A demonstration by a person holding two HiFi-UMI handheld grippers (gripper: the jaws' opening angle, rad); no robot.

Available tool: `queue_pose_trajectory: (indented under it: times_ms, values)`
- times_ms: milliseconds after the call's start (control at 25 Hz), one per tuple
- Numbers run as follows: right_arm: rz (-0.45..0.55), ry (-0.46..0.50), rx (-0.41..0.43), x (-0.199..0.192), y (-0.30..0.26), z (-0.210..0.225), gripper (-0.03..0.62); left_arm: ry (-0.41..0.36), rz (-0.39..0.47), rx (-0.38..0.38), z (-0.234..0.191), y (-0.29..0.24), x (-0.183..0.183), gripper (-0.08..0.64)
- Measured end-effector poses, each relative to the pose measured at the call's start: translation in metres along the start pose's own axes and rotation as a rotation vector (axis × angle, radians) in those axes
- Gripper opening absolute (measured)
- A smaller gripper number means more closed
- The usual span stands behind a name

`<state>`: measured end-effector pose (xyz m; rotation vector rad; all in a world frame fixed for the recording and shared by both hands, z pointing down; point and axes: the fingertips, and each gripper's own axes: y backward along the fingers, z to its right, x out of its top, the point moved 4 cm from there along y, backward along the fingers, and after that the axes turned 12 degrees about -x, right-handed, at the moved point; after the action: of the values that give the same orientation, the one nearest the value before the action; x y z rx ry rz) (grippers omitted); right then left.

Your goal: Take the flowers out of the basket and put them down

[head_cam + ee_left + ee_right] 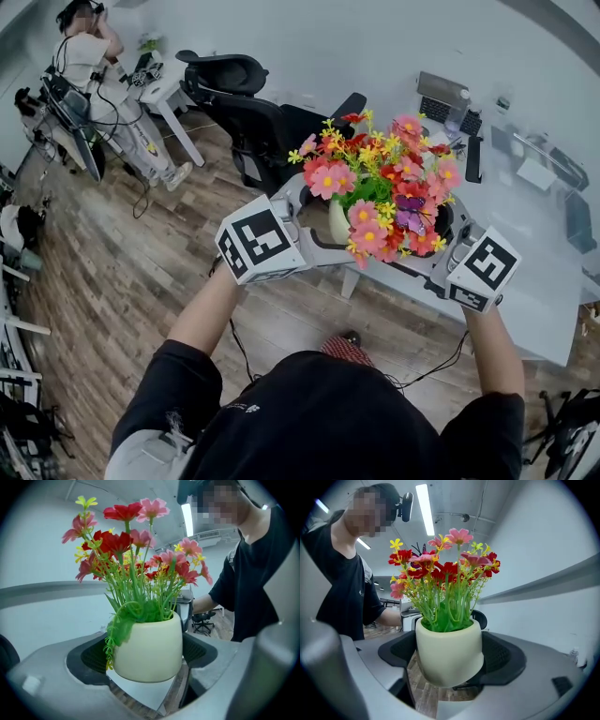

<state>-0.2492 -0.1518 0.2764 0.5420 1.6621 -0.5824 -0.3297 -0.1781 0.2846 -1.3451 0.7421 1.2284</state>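
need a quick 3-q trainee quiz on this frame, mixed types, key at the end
1. True or false: only the left claw grips the cream pot.
2. Where is the cream pot? A) standing on the white table. B) held in the air between both claws. C) lying on the wood floor.
3. Short answer: name three colours of the flowers.

Key: 1. False, the right claw clamps it too. 2. B. 3. Pink, red, yellow.
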Motion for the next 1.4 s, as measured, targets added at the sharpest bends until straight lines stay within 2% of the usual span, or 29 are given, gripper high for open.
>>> queue_pose_trajectory:
  times_ms: [600, 880, 1160, 1400]
  values:
    - [0.01, -0.05, -0.057, -0.018, 0.019, -0.008, 0.443, -0.002, 0.059, -0.062, 0.014, -0.016, -0.01, 0.462]
    - [0.031, -0.058, -0.073, -0.018, 0.009, -0.01, 0.443, -0.012, 0.065, -0.074, 0.01, -0.006, -0.014, 0.462]
    - [0.048, -0.073, -0.087, -0.029, 0.026, 0.009, 0.443, -0.023, 0.034, -0.086, 0.003, -0.034, -0.01, 0.462]
    - [0.082, -0.098, -0.115, -0.034, 0.038, 0.017, 0.443, -0.012, 0.07, -0.115, 0.0, -0.048, -0.009, 0.463]
